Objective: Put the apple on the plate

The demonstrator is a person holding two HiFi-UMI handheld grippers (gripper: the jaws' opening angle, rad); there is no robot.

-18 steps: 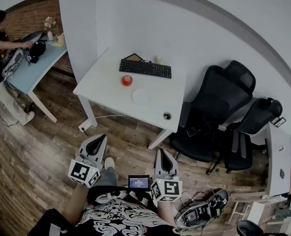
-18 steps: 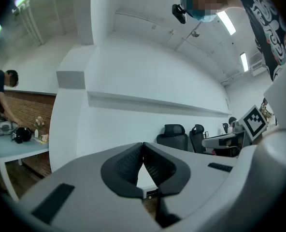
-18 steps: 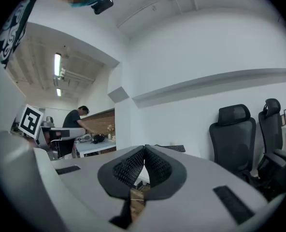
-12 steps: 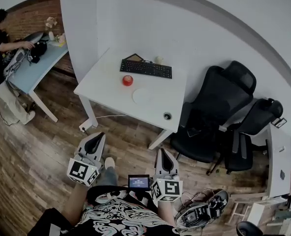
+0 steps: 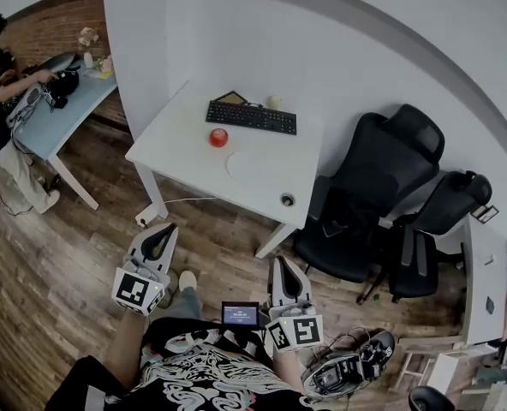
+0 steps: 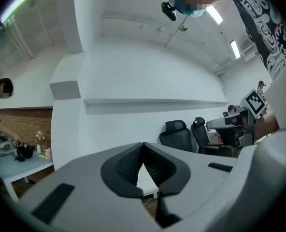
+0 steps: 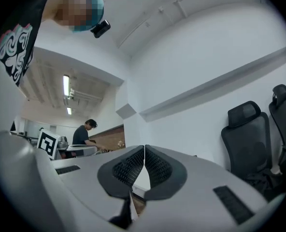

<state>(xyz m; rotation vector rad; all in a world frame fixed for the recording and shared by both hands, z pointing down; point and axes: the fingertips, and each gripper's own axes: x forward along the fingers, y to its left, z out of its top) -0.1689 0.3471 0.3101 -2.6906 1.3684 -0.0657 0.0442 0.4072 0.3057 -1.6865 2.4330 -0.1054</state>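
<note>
Apple [image 5: 218, 137] red. Plate [image 5: 241, 164] and table [image 5: 172, 152] white. Keyboard [image 5: 251, 116] and chairs [image 5: 382, 174] black. Floor [image 5: 56, 264] brown wood planks. Left gripper [image 5: 166, 229] and right gripper [image 5: 281, 262] grey with black ribbed pads [image 6: 126, 166] and black-and-white square markers [image 5: 136, 291]. Shirt [image 5: 206, 375] black, white swirl print.

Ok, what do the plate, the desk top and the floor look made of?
Plate: plain white, no gloss showing; ceramic or plastic, too small to tell.
Desk top: smooth, even white, likely laminate or painted board.
Floor: brown planks with grain and seams, wood or wood-look.
</note>
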